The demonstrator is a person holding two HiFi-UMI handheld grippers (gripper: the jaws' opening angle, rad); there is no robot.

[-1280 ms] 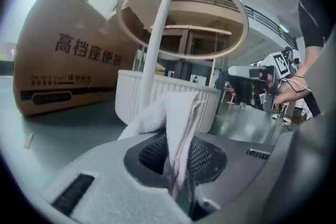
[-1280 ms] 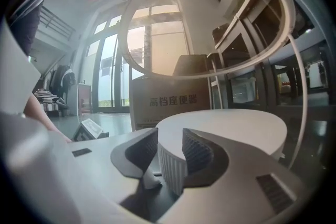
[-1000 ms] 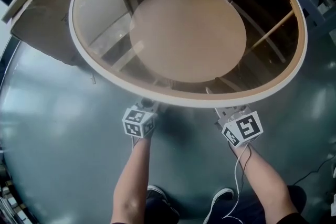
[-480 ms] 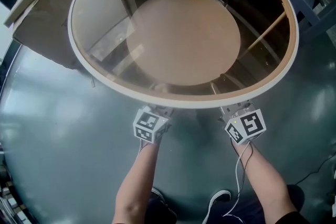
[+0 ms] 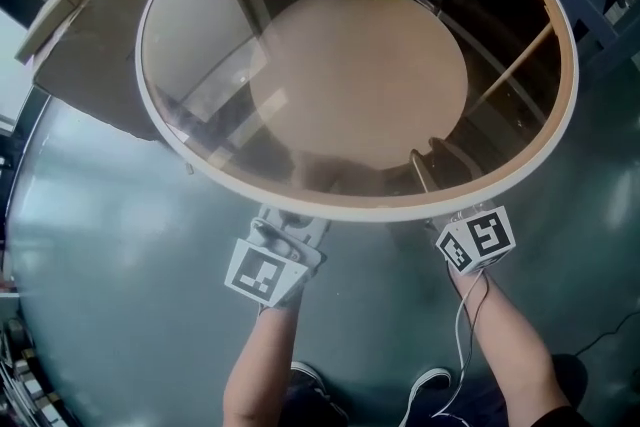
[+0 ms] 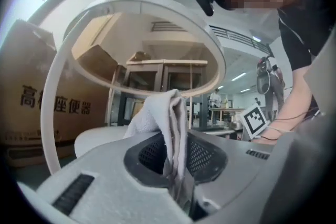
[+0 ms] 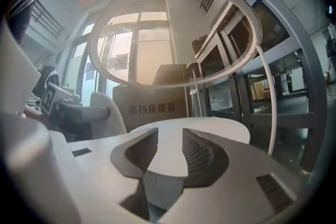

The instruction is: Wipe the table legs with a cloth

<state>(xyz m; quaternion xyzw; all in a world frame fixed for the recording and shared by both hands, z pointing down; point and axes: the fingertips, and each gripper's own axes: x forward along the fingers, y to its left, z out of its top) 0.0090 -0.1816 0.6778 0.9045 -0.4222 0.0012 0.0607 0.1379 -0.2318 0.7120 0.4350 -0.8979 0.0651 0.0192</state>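
1. Two grippers sat low at the near edge of a round table, each held in one of the person's hands, with the forearms (image 5: pixel 265 355) reaching in from below in the head view.
2. The left gripper (image 5: pixel 282 237) (image 6: pixel 176 168) had its jaws pressed together on a white cloth (image 6: pixel 160 118), which stood up out of them in a folded bunch.
3. The cloth showed only in the left gripper view (from above, the gripper body and the table rim covered it), and it rose in front of the table's underside; whether it touched a leg could not be told.
4. The right gripper (image 5: pixel 468 233) (image 7: pixel 165 152) had its ribbed jaws spread apart with nothing between them.
5. The table had a white rim (image 5: pixel 350 208) around a clear glass top, and a round tan lower shelf (image 5: pixel 360 65) showed through the glass.
6. A thin white leg (image 7: pixel 272 107) curved down from the rim at the right of the right gripper view.
7. A cardboard box (image 6: pixel 31 105) (image 7: pixel 157 105) with dark print stood beyond the table on the grey floor (image 5: pixel 120 265).
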